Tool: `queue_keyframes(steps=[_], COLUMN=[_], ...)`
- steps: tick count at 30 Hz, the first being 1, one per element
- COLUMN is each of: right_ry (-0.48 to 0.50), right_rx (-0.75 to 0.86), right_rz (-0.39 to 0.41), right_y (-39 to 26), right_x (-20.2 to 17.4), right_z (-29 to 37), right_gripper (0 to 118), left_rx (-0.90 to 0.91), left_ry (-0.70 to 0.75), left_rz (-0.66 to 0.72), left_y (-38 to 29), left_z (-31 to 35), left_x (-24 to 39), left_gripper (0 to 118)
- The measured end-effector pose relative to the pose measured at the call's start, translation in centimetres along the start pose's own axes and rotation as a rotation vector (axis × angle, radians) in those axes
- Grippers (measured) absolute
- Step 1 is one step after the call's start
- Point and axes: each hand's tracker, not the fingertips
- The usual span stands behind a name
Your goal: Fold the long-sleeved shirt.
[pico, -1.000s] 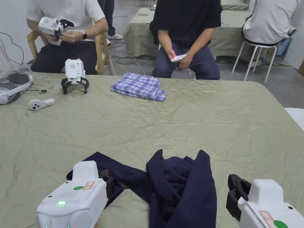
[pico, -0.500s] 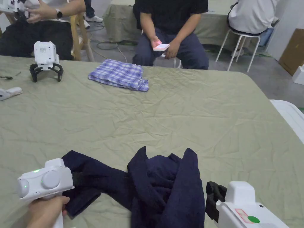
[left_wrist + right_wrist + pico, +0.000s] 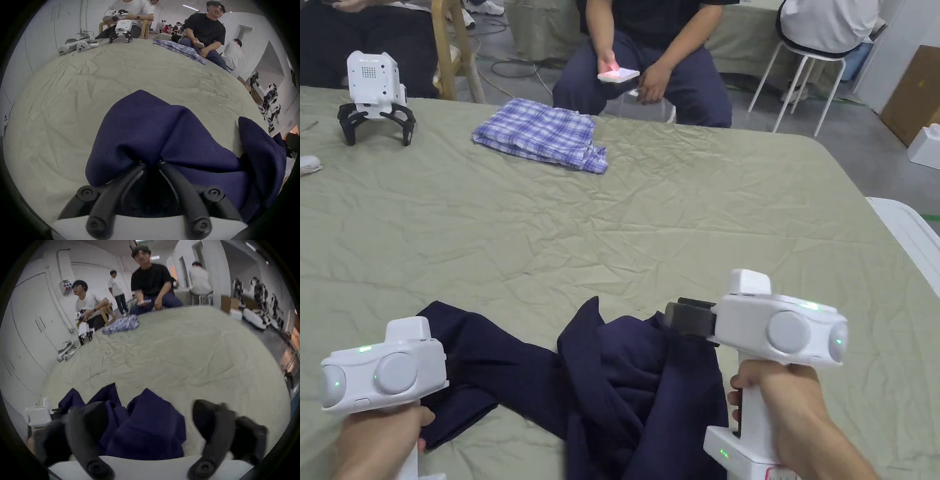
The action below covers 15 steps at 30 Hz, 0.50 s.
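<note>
Navy fabric of the long-sleeved shirt is lying crumpled in a heap at the near edge of the surface, which is covered by a wrinkled pale green cloth. One part of the garment is stretching out flat toward the left claw, while the rest is bunching into upright folds in the middle. In the left gripper view, the left claw's two black jaws are converging tip to tip and are pinching a fold of the shirt between them, with dark cloth draping over and around the tips. In the head view, the person's left hand is gripping that white device low at the left, and the jaws there are hidden behind its body. The right claw is sitting over the right side of the heap with its jaws spread wide apart; in the right gripper view a rumpled peak of the shirt is lying between them, and no contact with either jaw can be made out through the blur. The right hand is wrapping around the handle below that device. Farther back on the surface, a folded blue plaid shirt is resting near the far edge, and a spare white gripper is standing on its black jaws at the far left. Beyond the far edge, a seated person is holding a phone.
</note>
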Motion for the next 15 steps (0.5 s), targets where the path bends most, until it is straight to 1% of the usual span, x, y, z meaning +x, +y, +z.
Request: queue_keyframes(steps=[1, 2, 3, 5, 7, 8, 9, 11, 13, 15], right_ry=[-0.03, -0.094, -0.098, -0.019, -0.069, -0.045, -0.004, 0.002, 0.04, 0.068], right_rx=[-0.036, -0.052, 0.016, 0.041, 0.121, 0.16, 0.204, 0.311, 0.424, 0.535], right_rz=[-0.015, 0.012, 0.029, 0.022, 0.005, -0.016, -0.026, -0.018, -0.02, -0.001], right_y=[-0.1, -0.6, -1.3, -2.5, -3.3, -3.6, -3.5, -3.0, -2.0, -0.7], right_x=[0.2, 0.3, 0.5, 0.8, 1.1, 1.3, 1.6, 1.7, 1.6, 1.3], right_z=[-0.6, -0.7, 0.0, 1.6, 4.1, 5.5, 7.3, 11.1, 15.5, 20.2], right_gripper=[6, 7, 6, 6, 6, 6, 6, 6, 6, 6], left_rx=[0.0, 0.0, 0.001, 0.01, 0.041, 0.068, 0.088, 0.194, 0.276, 0.375], left_ry=[-0.005, -0.012, -0.023, -0.043, -0.074, -0.096, -0.116, -0.129, -0.182, -0.193], left_rz=[-0.005, -0.003, 0.009, 0.006, 0.017, 0.04, 0.051, 0.01, -0.008, -0.058], left_y=[0.0, -0.2, -0.1, 0.0, -0.4, -0.3, -0.2, -0.3, 0.2, 1.0], left_z=[0.0, 0.0, 0.1, 0.4, 1.6, 2.8, 4.1, 7.6, 11.5, 15.8], left_x=[-0.1, -0.3, -0.5, -1.0, -1.2, -1.4, -1.5, -1.3, -0.9, 0.1], left_gripper=[7, 7, 7, 7, 7, 7, 7, 7, 7, 7])
